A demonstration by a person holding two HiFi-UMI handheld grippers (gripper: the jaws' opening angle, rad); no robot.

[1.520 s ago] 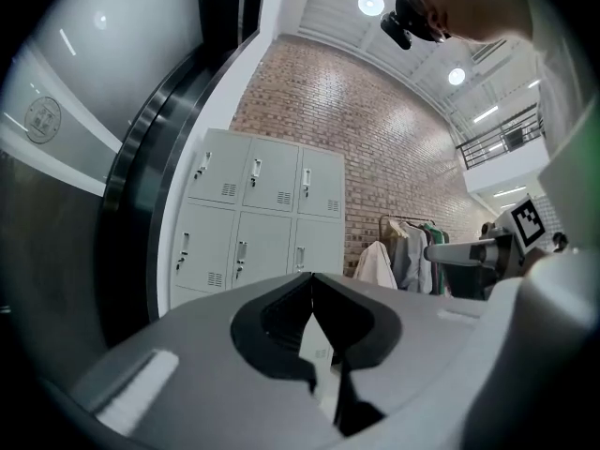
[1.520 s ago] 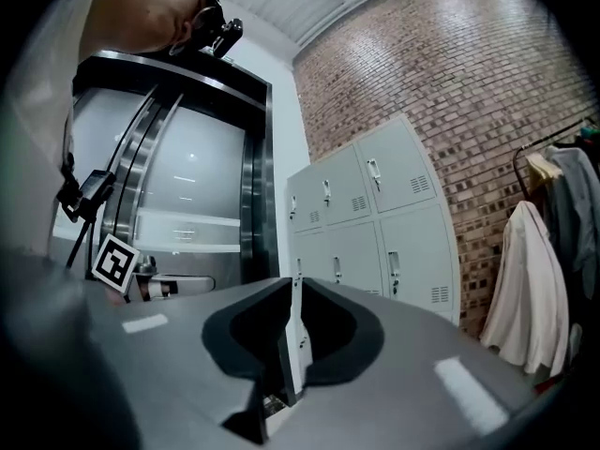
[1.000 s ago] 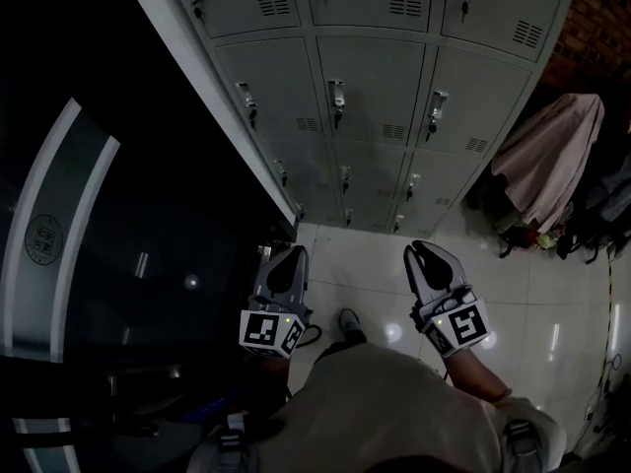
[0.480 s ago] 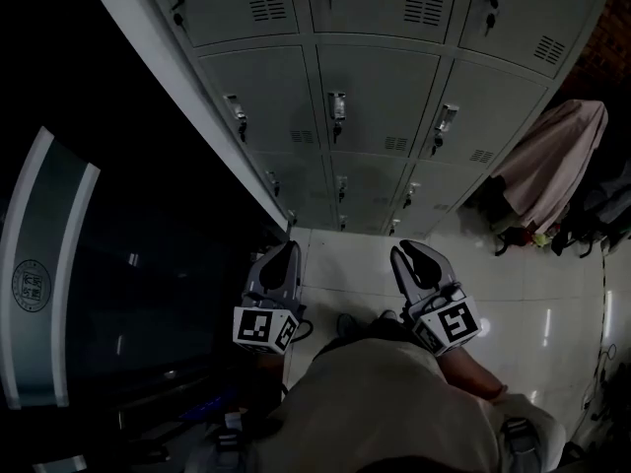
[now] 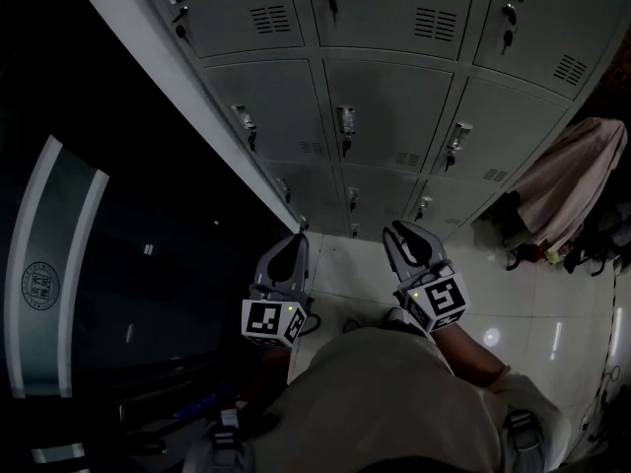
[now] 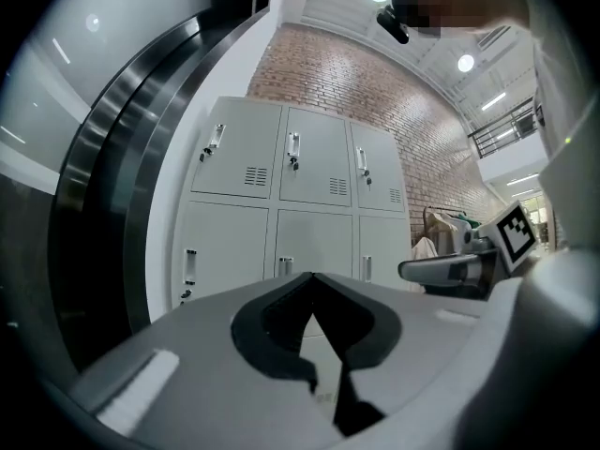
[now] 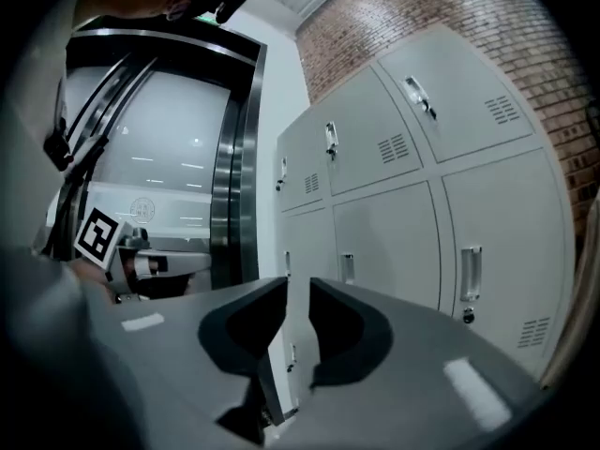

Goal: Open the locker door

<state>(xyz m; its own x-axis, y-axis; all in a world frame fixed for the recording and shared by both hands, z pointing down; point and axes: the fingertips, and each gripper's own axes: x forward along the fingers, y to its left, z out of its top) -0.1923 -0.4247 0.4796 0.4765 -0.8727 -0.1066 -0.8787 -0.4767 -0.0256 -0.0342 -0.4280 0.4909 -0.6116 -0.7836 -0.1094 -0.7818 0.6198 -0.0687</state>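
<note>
A bank of grey metal lockers (image 5: 385, 106) with small latch handles (image 5: 345, 121) fills the top of the head view; all doors I see are closed. My left gripper (image 5: 299, 236) hangs over the floor short of the lockers, its jaw tips meeting with nothing between them (image 6: 312, 276). My right gripper (image 5: 394, 230) is level with it to the right, also apart from the lockers. A narrow gap shows between its jaws (image 7: 298, 284), which are closing on nothing. Each gripper shows at the edge of the other's view.
A dark glass wall with a pale curved band (image 5: 59, 264) stands to the left of the lockers. A pinkish garment (image 5: 577, 180) hangs at the right above bags on the white tiled floor (image 5: 493, 294). A brick wall (image 6: 375, 92) rises behind the lockers.
The lockers have grown larger and nearer in the head view. Both grippers have drifted up toward them, the right one also a little to the left.
</note>
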